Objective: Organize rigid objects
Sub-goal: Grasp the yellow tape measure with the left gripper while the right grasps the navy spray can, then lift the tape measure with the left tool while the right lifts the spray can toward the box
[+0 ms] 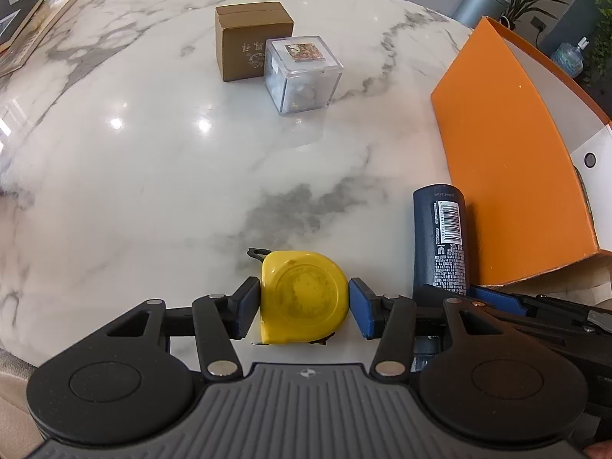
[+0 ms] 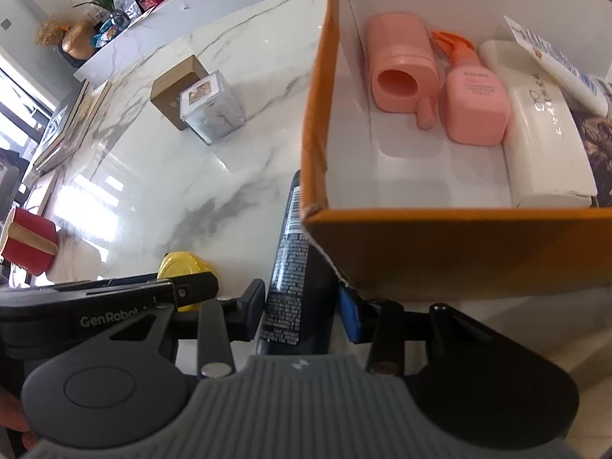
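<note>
On the white marble desk (image 1: 153,176), both hands work at the near edge. The left hand-held gripper (image 1: 305,302) straddles a yellow, rounded plastic tape measure (image 1: 304,296) lying flat there; its blue pads (image 1: 361,308) sit right at the casing's two sides, so it looks clenched on it or just short of that, with the tape measure not yet lifted. The right hand-held gripper (image 2: 301,310) has a dark blue cylindrical spray can (image 2: 292,267) between its jaws, lying against the near-left corner of the open orange cardboard box (image 2: 459,241); a gap shows at the pads, so I read it as released around the can. The box holds pink and white bottles with free floor at its near-left corner. The step in hand appears to be picking up both items; next, each grip needs firming, then a lift clear of the box wall. A brown carton (image 1: 252,40) and clear plastic cube (image 1: 302,72) wait toward the far edge.
</note>
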Motion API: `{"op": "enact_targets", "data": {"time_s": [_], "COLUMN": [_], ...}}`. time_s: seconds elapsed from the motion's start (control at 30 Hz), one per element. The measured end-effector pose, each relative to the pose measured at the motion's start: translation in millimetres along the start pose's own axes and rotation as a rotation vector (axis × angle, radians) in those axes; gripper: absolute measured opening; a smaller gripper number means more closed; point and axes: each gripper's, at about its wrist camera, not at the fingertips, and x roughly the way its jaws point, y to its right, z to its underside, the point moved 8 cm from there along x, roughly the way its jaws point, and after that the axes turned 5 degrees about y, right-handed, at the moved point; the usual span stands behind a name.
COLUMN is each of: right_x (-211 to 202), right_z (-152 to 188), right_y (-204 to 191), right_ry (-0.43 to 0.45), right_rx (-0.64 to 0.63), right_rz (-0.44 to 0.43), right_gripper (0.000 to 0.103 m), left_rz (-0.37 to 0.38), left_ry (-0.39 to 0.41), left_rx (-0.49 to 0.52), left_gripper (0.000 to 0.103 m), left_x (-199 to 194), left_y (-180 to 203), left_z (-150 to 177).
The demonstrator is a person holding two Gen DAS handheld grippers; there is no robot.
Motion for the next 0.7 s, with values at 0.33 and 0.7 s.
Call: {"op": "enact_targets", "data": {"time_s": [0.33, 0.7], "right_x": [-2.1, 9.1], "right_z": [6.2, 9.3], "right_y": [-8.2, -29.4], "right_ry": [0.002, -0.005], "right_rx": [-0.127, -0.307], "right_rz": [0.019, 0.054], "right_gripper": [0.041, 0.044], "left_rz": [-0.032, -0.080], "left_ry": [0.015, 0.011], "left_rx": [-0.011, 0.009], "left_gripper": [0.057, 0.059], "left_x": [-3.4, -0.6], "left_y": [-3.2, -5.2], "left_z": [-0.4, -0.2]}}
